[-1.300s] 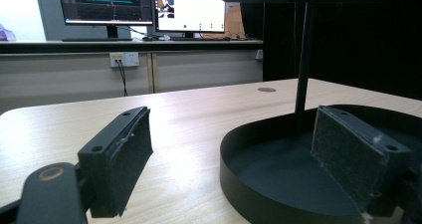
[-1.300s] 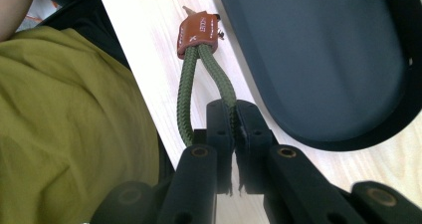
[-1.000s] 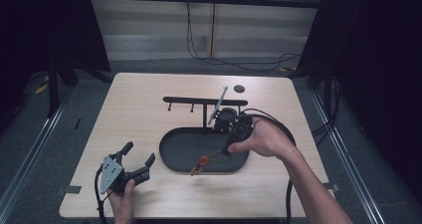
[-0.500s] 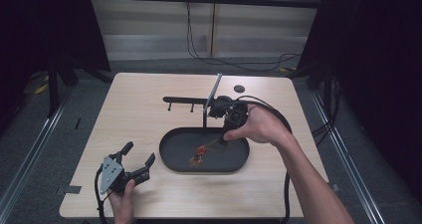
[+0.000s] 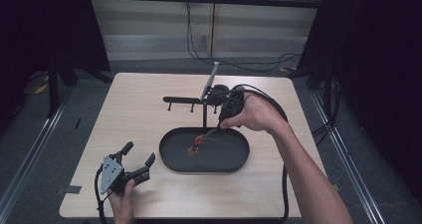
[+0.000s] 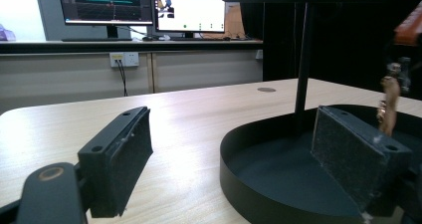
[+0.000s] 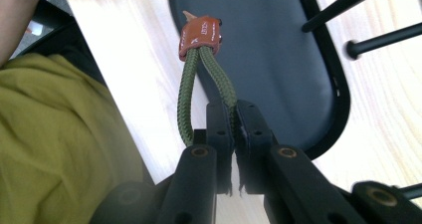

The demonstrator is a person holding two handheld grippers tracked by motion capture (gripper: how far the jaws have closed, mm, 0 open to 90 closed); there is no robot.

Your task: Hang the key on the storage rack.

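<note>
My right gripper (image 5: 222, 125) is shut on a green cord loop (image 7: 188, 97) that ends in a brown leather tab (image 7: 200, 32). The keychain (image 5: 198, 143) hangs from it over the black oval tray (image 5: 171, 163), just above its floor. A black rack with a post (image 5: 204, 115) and pegs (image 5: 180, 100) stands at the tray's far edge, close to my right hand. My left gripper (image 5: 138, 153) rests open on the table left of the tray with nothing between its pads (image 6: 124, 167). In the left gripper view the keychain (image 6: 389, 103) dangles at the right above the tray rim (image 6: 239, 181).
The wooden table (image 5: 129, 114) has a small dark disc (image 5: 237, 88) near its far edge. Cables trail from both grippers off the front edge. A dark floor with rails surrounds the table.
My right hand has lifted the keychain off the tray floor and carried it up and away from the person, toward the rack. The left gripper has stayed put.
</note>
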